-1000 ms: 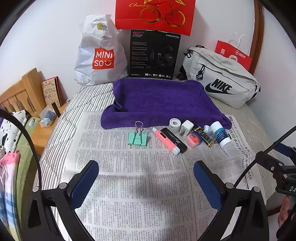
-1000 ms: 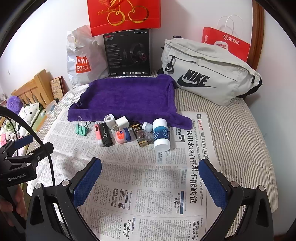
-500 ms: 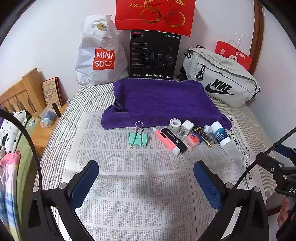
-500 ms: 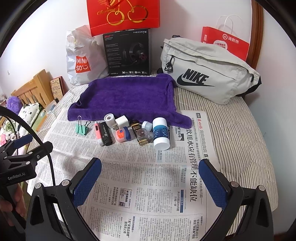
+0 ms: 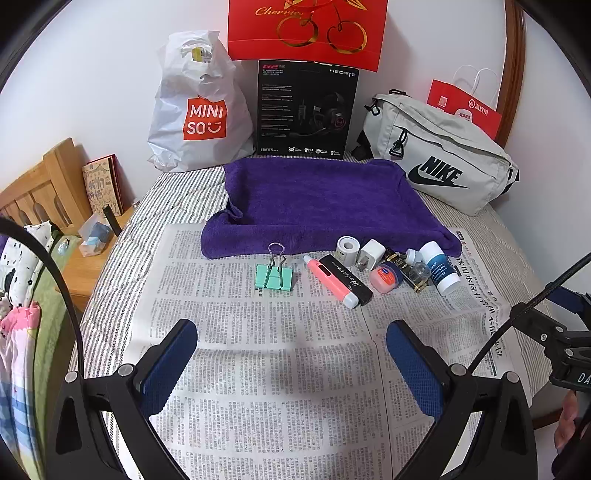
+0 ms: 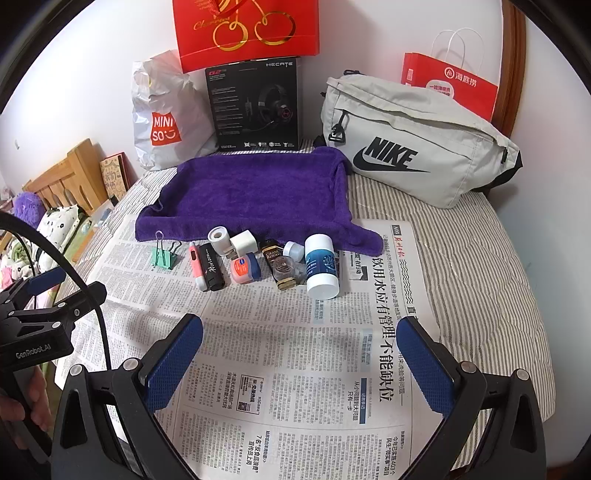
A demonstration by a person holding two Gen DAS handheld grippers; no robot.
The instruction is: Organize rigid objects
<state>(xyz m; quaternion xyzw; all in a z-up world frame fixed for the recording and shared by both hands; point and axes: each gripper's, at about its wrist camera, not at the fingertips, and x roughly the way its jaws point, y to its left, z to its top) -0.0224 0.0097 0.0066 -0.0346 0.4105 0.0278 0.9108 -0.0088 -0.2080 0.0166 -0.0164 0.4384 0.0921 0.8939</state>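
A row of small items lies on the newspaper [image 5: 258, 350] just in front of a purple towel [image 5: 317, 199]: a mint binder clip [image 5: 274, 276], a pink highlighter [image 5: 327, 275] beside a black lighter-shaped case [image 5: 345, 275], a white tape roll [image 5: 347, 249], a white charger plug [image 5: 370, 254], a pink jar [image 5: 385, 276], a small dark bottle [image 5: 404, 267] and a white-and-blue tube [image 5: 439, 266]. My left gripper [image 5: 291, 363] hangs open well short of the row. My right gripper [image 6: 301, 354] is open too, nearer the tube [image 6: 322, 266], with nothing held.
At the back stand a white Miniso bag [image 5: 195, 110], a black headset box [image 5: 306, 110], a red gift bag [image 5: 306, 29], a grey Nike bag [image 5: 439, 162] and a red paper bag [image 5: 465, 107]. A wooden nightstand [image 5: 88, 258] is left of the bed.
Both views have shifted very slightly; the right gripper has edged a touch towards the row. Nothing was picked up or moved.
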